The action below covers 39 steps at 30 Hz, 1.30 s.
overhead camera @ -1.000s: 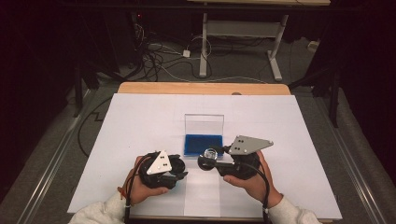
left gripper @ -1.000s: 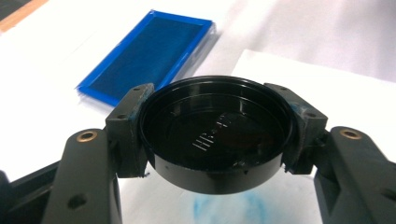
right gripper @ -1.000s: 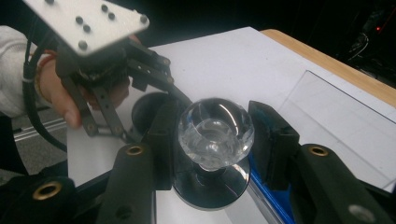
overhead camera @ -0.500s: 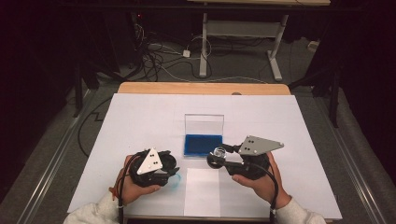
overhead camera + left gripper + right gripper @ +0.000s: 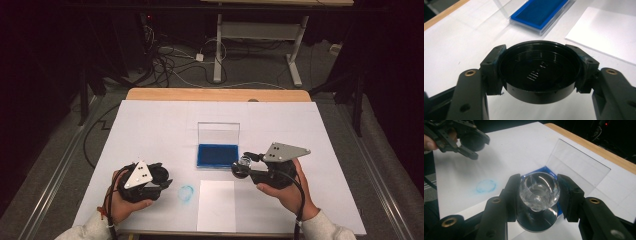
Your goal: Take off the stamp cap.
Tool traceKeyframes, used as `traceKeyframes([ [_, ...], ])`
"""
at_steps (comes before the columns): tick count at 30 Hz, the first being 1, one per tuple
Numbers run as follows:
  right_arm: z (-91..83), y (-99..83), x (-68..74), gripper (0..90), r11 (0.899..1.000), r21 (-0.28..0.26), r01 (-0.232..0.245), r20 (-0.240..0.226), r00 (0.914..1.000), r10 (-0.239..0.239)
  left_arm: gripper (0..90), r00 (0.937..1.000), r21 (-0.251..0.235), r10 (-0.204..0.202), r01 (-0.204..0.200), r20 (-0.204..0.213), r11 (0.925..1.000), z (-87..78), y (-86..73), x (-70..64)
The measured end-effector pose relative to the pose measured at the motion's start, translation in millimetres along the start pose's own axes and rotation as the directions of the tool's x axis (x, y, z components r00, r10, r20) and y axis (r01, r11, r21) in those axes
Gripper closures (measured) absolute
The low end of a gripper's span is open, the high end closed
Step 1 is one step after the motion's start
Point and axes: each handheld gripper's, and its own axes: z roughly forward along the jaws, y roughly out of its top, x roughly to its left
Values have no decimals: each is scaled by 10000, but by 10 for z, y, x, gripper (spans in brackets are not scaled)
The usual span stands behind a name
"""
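Observation:
My left gripper is shut on a round black cap, held hollow side up near the table's front left. My right gripper is shut on a stamp with a clear faceted knob and a shiny round base; it hovers at the front right corner of the blue ink pad. The pad lies in a clear case whose lid stands upright behind it. A faint blue round print marks the white table cover between the grippers. In the right gripper view the left gripper shows at the upper left.
A white sheet of paper lies at the front centre, right of the blue print. The white cover spans the table up to the wooden back edge. Cables and a desk frame lie on the floor beyond.
The two grippers, close together a second ago, have drawn apart: the left one went left and toward the front with the black cap, and the right one shifted slightly right with the stamp.

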Motion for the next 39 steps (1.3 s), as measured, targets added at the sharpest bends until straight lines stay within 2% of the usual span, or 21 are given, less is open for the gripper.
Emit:
traceKeyframes([
  [1, 3, -5, -14, 568, 10000, 2, -40, 60, 10000, 40, 365, 9995, -191, -318, 318, 18, 9993, -4, -32, 0],
  [6, 10, -14, -83, 568, 9999, 61, -154, 249, 9996, 152, 364, 9980, -198, -617, 614, -119, 9979, -61, -120, 63],
  [10, 18, -16, -96, 568, 9998, 171, -39, 308, 9995, 33, 364, 9979, -170, -638, 637, -68, 9978, -77, -148, 71],
  [16, -25, 8, -164, 568, 9998, 220, 35, 406, 9992, -44, 364, 9990, -98, -435, 436, 59, 9990, -45, -134, 64],
  [18, -22, 10, -177, 568, 9997, 227, 51, 420, 9991, -61, 364, 9987, -171, -489, 491, 149, 9986, -47, -142, 66],
  [20, -11, 20, -204, 568, 9996, 277, 14, 452, 9990, -27, 364, 9983, -167, -579, 580, 63, 9982, -49, -150, 73],
  [22, 0, 35, -229, 568, 9999, 158, -24, 625, 9980, 14, 364, 9981, -127, -613, 614, 32, 9980, -53, -165, 81],
  [23, 14, 69, -257, 568, 9999, 140, -83, 946, 9955, 70, 364, 9981, -86, -617, 617, 8, 9981, -54, -170, 86],
  [24, 14, 69, -257, 568, 9999, 140, -83, 946, 9955, 70, 364, 9977, -117, -680, 680, 7, 9976, -56, -175, 91],
  [25, 22, 85, -278, 568, 9999, 81, -109, 890, 9960, 101, 364, 9993, 90, -370, 370, -35, 9993, -75, -176, 121],
  [30, 92, 154, -379, 568, 9996, -24, -269, 819, 9963, 270, 364, 9987, 96, -512, 512, -45, 9986, -86, -200, 132],
  [33, 129, 216, -424, 568, 9998, -13, -180, 956, 9953, 180, 364, 9987, 105, -504, 504, -49, 9987, -94, -202, 136],
  [39, 210, 342, -437, 569, 10000, -77, 47, 916, 9958, -40, 363, 9982, 113, -598, 599, -75, 9981, -91, -203, 153],
])
